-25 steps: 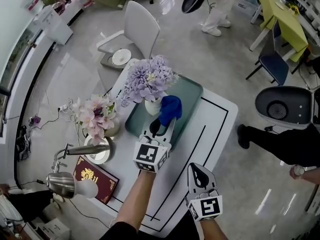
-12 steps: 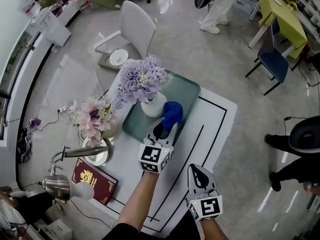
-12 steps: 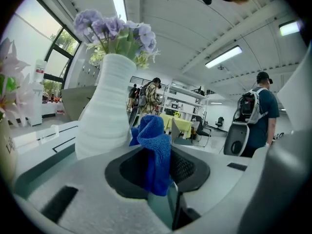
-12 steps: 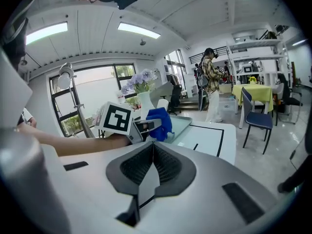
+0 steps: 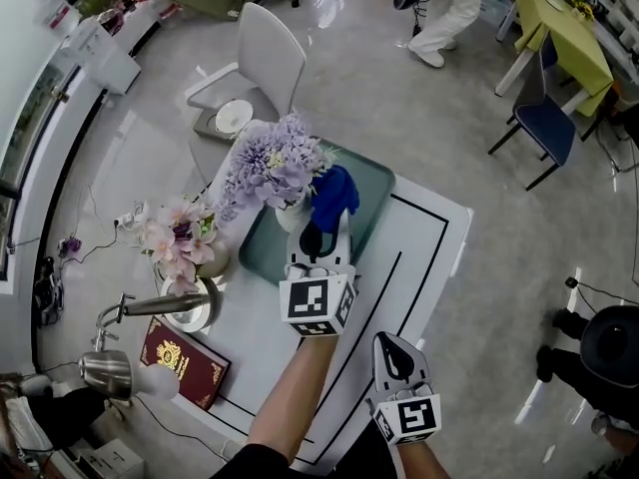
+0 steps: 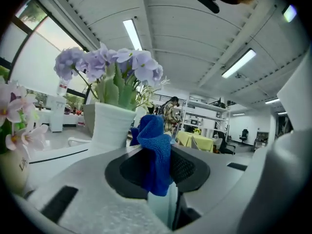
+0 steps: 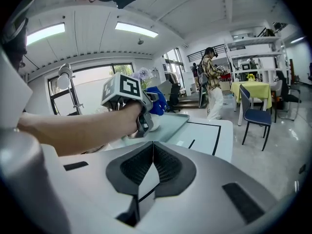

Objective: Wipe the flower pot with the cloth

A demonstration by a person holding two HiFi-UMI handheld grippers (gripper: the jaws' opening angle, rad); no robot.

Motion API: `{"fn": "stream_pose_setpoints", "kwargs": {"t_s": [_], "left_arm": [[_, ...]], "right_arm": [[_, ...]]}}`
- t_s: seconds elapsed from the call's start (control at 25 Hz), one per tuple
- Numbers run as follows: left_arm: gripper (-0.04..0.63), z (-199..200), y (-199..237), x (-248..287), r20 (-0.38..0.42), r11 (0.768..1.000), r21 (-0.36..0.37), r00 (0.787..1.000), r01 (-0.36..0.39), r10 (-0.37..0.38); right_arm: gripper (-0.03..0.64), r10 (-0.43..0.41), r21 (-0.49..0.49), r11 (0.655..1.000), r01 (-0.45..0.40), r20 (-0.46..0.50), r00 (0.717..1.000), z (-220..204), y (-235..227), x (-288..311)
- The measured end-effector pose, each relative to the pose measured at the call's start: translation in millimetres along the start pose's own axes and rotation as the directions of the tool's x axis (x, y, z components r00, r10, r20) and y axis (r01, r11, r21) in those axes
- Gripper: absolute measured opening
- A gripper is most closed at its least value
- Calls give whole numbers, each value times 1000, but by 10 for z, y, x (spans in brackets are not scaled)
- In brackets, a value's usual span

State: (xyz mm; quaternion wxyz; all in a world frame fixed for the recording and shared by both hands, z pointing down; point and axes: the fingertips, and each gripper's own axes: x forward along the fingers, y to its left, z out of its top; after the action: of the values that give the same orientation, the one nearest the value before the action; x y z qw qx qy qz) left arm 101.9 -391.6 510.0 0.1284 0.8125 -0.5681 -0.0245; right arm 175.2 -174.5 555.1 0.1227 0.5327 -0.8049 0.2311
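One cloth [image 5: 334,193] higher beside flower pot [image 5: 287,216]

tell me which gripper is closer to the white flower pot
Left. The left gripper holds the blue cloth right beside the white flower pot; the right gripper is shut and empty, well back near the table's front edge.

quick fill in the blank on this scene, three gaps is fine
The cloth pinched in the left claw is ____ in colour.
The white flower pot holds ____ flowers.
The right claw is shut and holds ____.
Missing words: blue; purple; nothing.
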Motion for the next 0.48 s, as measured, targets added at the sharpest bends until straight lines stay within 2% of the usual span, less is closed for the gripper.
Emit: {"fn": "stream_pose_setpoints", "kwargs": {"t_s": [0.2, 0.48], "left_arm": [[106, -299, 100, 78, -64, 997, -37, 996, -69, 66], [106, -760, 65, 71, -187, 995, -43, 979, -90, 81]], "right_arm": [[8, 3, 4, 1000, -3, -2, 1000, -20, -61, -41], [8, -9, 22, 1000, 10, -9, 1000, -48, -223, -108]]}}
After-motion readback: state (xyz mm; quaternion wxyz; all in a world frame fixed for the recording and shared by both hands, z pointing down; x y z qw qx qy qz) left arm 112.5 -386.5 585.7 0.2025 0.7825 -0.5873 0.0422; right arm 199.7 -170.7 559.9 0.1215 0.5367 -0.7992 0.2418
